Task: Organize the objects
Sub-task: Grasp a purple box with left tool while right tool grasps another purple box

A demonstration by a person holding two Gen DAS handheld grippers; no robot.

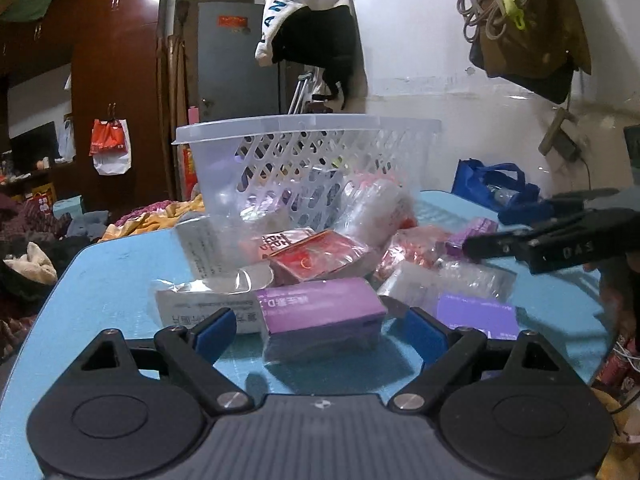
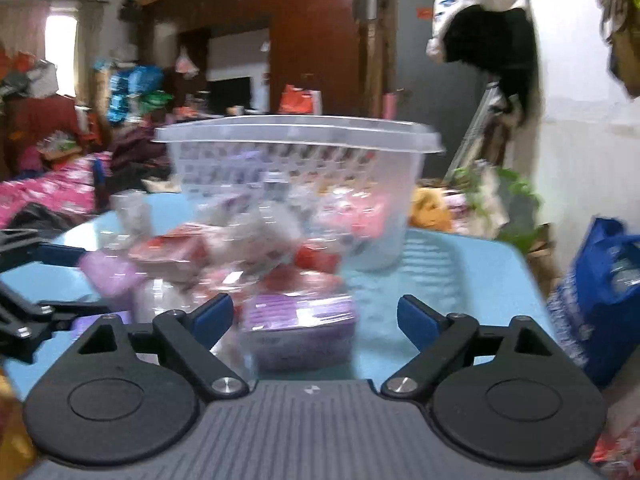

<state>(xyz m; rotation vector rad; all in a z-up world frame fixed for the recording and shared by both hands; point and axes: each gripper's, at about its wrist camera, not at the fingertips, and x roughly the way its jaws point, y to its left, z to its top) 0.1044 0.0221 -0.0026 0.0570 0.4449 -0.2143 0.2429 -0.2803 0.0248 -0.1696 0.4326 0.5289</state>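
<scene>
Both grippers wide open over a pile of small packets, basket waiting behind.

The left gripper has its jaws spread to either side of a purple box wrapped in clear film, which lies on the blue table at the near edge of the pile; nothing is gripped. The right gripper, also spread and empty, faces a second purple box, blurred in its view. The white basket stands just behind the pile. The box looks light and stiff, likely card, so a pinch across its two long sides should hold; the loose film may be slippery and could slide on the pads. The soft clear bags nearby would crumple and probably want a gentler grip at a gathered fold.
</scene>
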